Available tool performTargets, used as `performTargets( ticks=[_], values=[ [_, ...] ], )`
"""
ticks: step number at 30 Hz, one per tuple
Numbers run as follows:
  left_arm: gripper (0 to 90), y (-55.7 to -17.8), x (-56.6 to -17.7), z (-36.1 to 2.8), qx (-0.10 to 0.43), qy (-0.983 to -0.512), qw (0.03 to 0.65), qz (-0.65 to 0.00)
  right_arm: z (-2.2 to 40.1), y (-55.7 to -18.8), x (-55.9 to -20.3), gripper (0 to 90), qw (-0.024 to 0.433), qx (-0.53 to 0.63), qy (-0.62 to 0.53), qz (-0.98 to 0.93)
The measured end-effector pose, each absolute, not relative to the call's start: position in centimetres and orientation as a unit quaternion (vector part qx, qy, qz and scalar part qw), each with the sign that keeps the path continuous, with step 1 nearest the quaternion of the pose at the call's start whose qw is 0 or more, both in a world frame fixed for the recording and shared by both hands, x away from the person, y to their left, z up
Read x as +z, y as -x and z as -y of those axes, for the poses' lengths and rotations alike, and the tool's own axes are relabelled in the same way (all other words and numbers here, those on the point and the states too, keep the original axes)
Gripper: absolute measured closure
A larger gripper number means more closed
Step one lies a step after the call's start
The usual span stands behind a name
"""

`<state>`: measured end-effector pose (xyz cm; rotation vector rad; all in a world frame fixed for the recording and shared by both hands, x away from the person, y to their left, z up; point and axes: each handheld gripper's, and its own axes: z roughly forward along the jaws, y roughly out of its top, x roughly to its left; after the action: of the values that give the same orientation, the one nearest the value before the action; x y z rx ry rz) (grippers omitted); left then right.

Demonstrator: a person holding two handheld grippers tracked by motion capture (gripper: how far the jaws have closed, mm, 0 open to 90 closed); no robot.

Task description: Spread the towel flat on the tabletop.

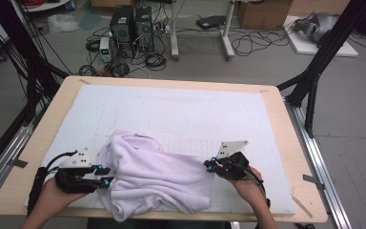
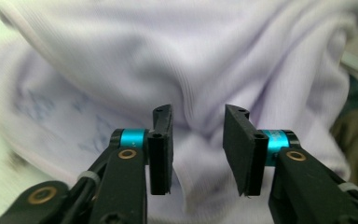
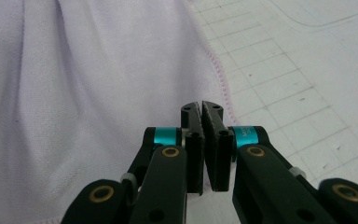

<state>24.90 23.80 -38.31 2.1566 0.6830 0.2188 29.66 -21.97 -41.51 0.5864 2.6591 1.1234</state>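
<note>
While no writing can be read, the left gripper (image 2: 198,151) is held partly open, cloth (image 2: 177,65) just past its jaws. The right gripper (image 3: 201,147) is pressed shut beside the cloth's edge, nothing seen gripped.

Lab workspace, computer towers (image 1: 131,29) and tangled cables (image 1: 155,61) on grey floor, black rig frame (image 1: 314,71)

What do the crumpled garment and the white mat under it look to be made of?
Garment: soft knit fabric, probably cotton jersey or fleece, pale lilac and matte; it drapes in loose folds, shows fine ribbing, and has a stitched hem.
Mat: apparently a smooth sheet, perhaps vinyl or paper, white and matte, lying flat with a faint printed grid and outlines.
</note>
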Motion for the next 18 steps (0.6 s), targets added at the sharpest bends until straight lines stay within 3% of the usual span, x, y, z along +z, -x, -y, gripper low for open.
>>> performTargets(
  ticks=[7,14,18],
  values=[
    [56.8,-28.2,-35.4,-21.5,0.111,-0.857,0.431,-0.261,21.8,-30.0,-41.6,86.9,0.095,0.382,-0.196,-0.898],
    [54.7,-31.8,-37.0,-18.5,0.094,-0.881,0.394,-0.243,21.9,-30.4,-41.9,86.5,0.09,0.385,-0.199,-0.897],
    [73.3,-32.1,-39.1,-18.5,0.074,-0.9,0.356,-0.239,22.1,-30.6,-42.1,86.7,0.085,0.384,-0.202,-0.897]
  ],
)
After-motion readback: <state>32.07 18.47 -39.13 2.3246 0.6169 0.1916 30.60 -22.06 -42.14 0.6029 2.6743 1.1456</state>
